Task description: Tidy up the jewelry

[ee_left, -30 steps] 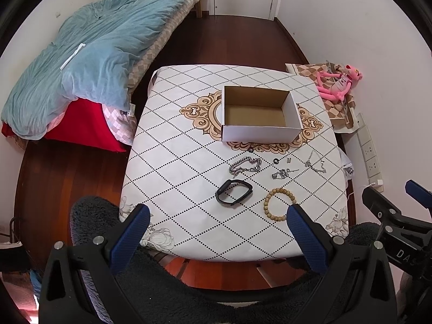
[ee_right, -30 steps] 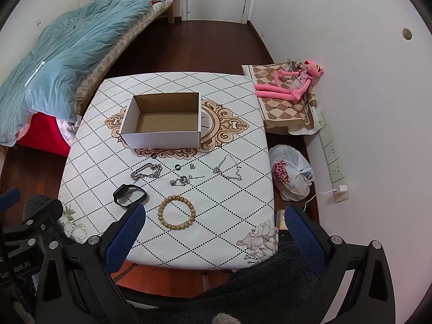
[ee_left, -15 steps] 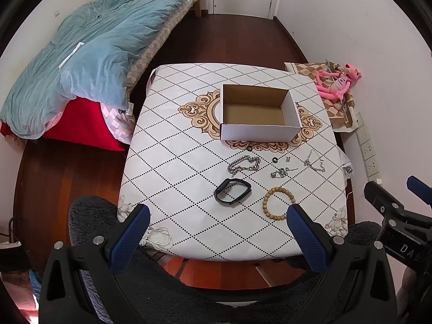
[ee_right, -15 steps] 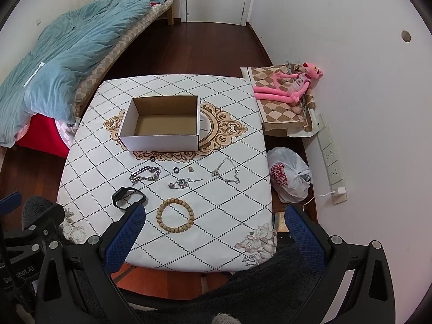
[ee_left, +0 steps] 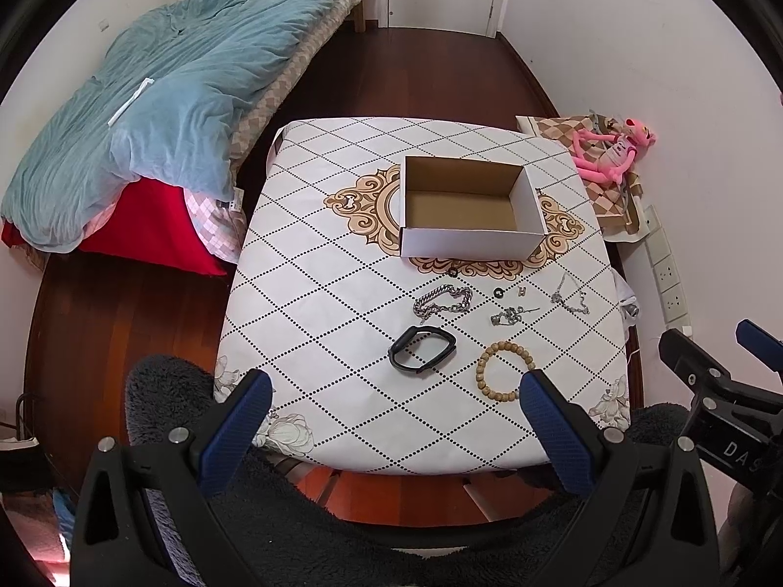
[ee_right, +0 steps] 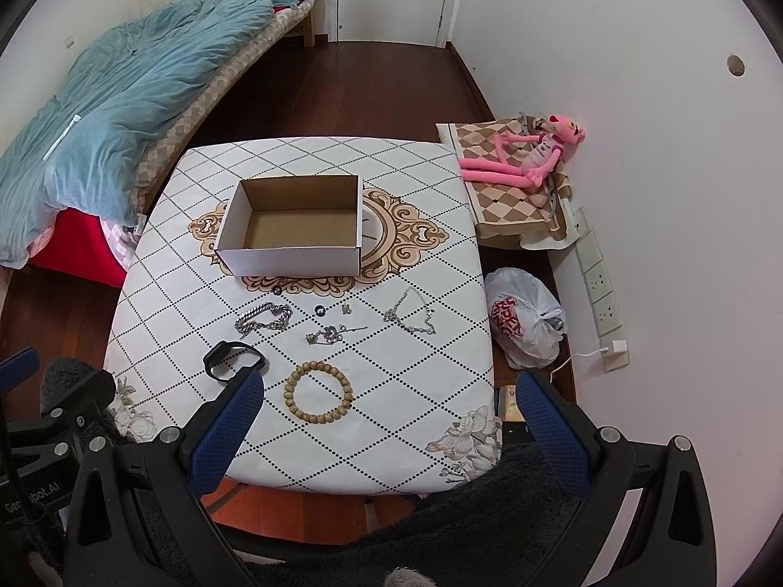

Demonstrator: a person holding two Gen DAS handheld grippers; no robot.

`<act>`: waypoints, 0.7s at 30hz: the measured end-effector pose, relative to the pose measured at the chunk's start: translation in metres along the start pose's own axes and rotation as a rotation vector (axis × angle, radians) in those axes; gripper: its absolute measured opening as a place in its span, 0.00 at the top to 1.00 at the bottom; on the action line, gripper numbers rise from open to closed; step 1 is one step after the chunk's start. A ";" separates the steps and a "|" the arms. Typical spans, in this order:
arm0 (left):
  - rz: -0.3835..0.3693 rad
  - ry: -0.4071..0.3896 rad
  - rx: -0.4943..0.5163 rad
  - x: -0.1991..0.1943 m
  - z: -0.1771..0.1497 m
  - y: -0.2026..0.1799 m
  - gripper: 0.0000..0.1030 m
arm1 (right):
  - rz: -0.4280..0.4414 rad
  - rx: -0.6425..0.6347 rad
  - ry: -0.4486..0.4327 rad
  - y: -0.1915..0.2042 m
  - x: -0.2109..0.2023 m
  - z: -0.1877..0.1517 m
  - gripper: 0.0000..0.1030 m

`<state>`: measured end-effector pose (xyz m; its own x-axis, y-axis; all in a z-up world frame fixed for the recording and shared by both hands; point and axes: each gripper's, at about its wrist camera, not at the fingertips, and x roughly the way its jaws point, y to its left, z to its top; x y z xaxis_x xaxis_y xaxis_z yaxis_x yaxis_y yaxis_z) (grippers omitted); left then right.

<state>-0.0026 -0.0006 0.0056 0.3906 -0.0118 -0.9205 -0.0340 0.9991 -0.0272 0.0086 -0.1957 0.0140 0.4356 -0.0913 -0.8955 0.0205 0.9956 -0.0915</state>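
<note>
An open, empty cardboard box [ee_left: 470,243] [ee_right: 288,261] stands at the middle of the patterned table [ee_left: 313,323]. In front of it lie a silver chain bracelet [ee_left: 443,299] [ee_right: 262,319], a black band [ee_left: 422,348] [ee_right: 215,357], a wooden bead bracelet [ee_left: 479,372] [ee_right: 318,367], a small tangled chain [ee_left: 509,315] [ee_right: 333,333], a thin necklace [ee_left: 570,296] [ee_right: 411,318] and two small dark rings [ee_left: 498,292]. My left gripper [ee_left: 395,384] hangs open over the near table edge, holding nothing. My right gripper [ee_right: 390,384] is open and likewise holds nothing.
A bed with a blue duvet [ee_left: 161,98] runs along the left. A pink plush toy [ee_right: 528,156] lies on a checked cloth at the right wall. On the floor beside the table sits a white plastic bag [ee_right: 523,318]. Dark fuzzy fabric [ee_left: 342,528] fills the foreground.
Both views shift only slightly. The jewelry and box stay where they were, and both grippers stay open.
</note>
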 end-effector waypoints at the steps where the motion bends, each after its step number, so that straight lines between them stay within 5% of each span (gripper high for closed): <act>1: 0.000 -0.001 0.000 0.000 0.000 -0.001 0.00 | 0.000 0.000 0.000 0.001 0.000 0.000 0.00; 21: 0.006 -0.009 0.015 0.002 0.005 0.000 0.00 | 0.010 0.024 -0.019 -0.002 -0.003 0.003 0.00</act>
<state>0.0028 0.0000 0.0060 0.3983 -0.0052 -0.9172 -0.0229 0.9996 -0.0157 0.0098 -0.1973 0.0177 0.4530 -0.0806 -0.8879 0.0370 0.9967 -0.0717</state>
